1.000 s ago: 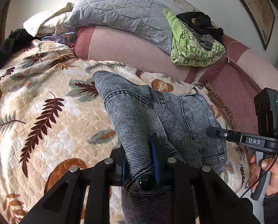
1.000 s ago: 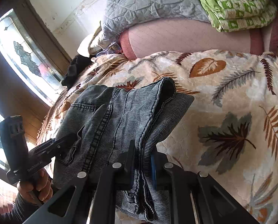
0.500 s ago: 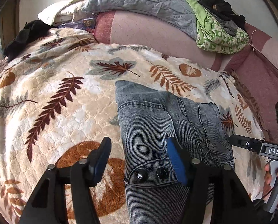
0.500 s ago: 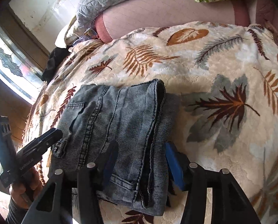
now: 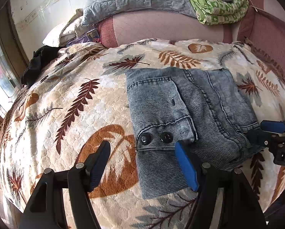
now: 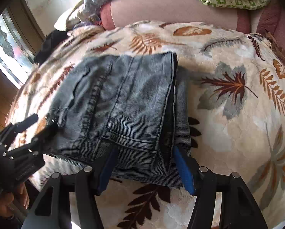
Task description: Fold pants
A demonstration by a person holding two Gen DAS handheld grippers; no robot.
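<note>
A second ago both my grippers pinched the faded blue denim pants (image 5: 190,114); now my left gripper (image 5: 144,164) and right gripper (image 6: 144,169) gape apart, leaving them folded flat on the leaf-patterned cream bed blanket (image 5: 66,114), so folding looks finished.

Daylight floods in from the window (image 6: 7,45) at my left, glaring white. Right view smears with motion blur; fisheye edges bend darkly.
</note>
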